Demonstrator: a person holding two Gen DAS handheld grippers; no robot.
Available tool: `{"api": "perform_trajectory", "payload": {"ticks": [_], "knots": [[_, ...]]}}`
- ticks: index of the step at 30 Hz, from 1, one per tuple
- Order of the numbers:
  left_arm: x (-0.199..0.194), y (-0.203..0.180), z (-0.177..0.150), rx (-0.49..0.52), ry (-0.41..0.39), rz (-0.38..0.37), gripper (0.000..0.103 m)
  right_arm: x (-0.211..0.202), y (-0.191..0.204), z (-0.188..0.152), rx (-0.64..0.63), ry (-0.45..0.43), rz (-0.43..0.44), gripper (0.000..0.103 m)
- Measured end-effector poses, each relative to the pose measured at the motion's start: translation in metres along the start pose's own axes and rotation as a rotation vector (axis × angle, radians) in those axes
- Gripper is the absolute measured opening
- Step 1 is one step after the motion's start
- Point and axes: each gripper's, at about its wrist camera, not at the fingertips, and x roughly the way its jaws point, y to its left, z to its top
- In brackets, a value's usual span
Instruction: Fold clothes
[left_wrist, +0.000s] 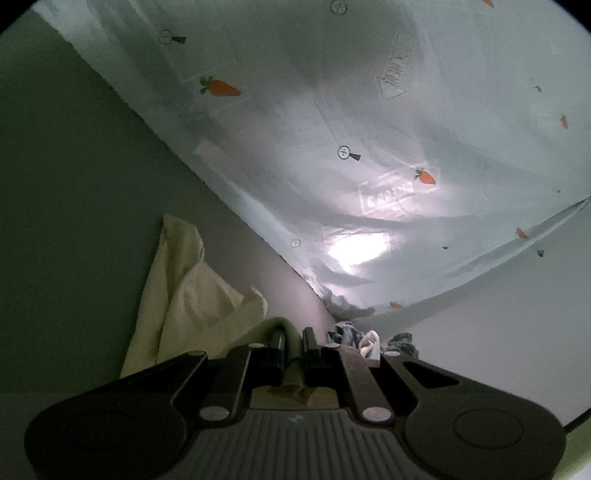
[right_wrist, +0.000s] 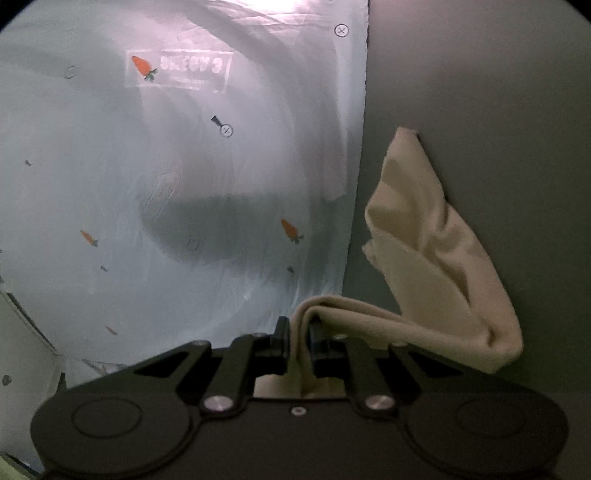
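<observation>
A pale cream garment (left_wrist: 192, 295) hangs in the air in front of a grey wall. My left gripper (left_wrist: 293, 341) is shut on one edge of it, and the cloth drapes away to the left. My right gripper (right_wrist: 299, 336) is shut on another edge of the same cream garment (right_wrist: 436, 258), which bunches and hangs to the right of the fingers. Both grippers point upward, away from any work surface, which is hidden.
A light blue curtain or sheet (left_wrist: 369, 129) printed with small orange carrots hangs behind, backlit by a bright spot; it also fills the left of the right wrist view (right_wrist: 166, 184). A grey wall (right_wrist: 480, 92) is beside it. A small pile of dark and white clothes (left_wrist: 369, 341) sits low.
</observation>
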Motion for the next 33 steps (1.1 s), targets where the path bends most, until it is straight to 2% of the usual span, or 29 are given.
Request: {"api": "perform_trajectory", "payload": {"ticks": [2,4,7,10,14,18,25,31,33], "knots": [[0.018,0.013,0.008,-0.014,0.008,0.033,0.009,0.014,-0.009,0.015,0.008,0.003,-0.032,0.011],[0.041,0.036,0.013,-0.072,0.028,0.084,0.009,0.029,-0.022,0.03,0.028,0.006,-0.076,0.011],[0.064,0.056,0.019,-0.114,0.055,0.161,0.009,0.045,-0.046,0.046,0.11,-0.005,-0.135,0.011],[0.077,0.061,0.025,-0.108,0.058,0.187,0.009,0.055,-0.06,0.055,0.154,0.004,-0.148,0.011],[0.087,0.058,0.037,-0.145,0.036,0.16,0.008,0.059,-0.064,0.064,0.206,-0.01,-0.129,0.011],[0.105,0.054,0.055,-0.109,0.037,0.141,0.008,0.065,-0.067,0.077,0.226,-0.035,-0.11,0.012],[0.145,0.069,0.064,-0.037,0.093,0.289,0.008,0.075,-0.092,0.09,0.346,-0.072,-0.192,0.016],[0.146,0.068,0.076,-0.038,0.056,0.307,0.011,0.069,-0.083,0.095,0.322,-0.128,-0.169,0.031],[0.142,0.064,0.084,-0.015,0.013,0.33,0.019,0.062,-0.078,0.1,0.299,-0.179,-0.171,0.033]]}}
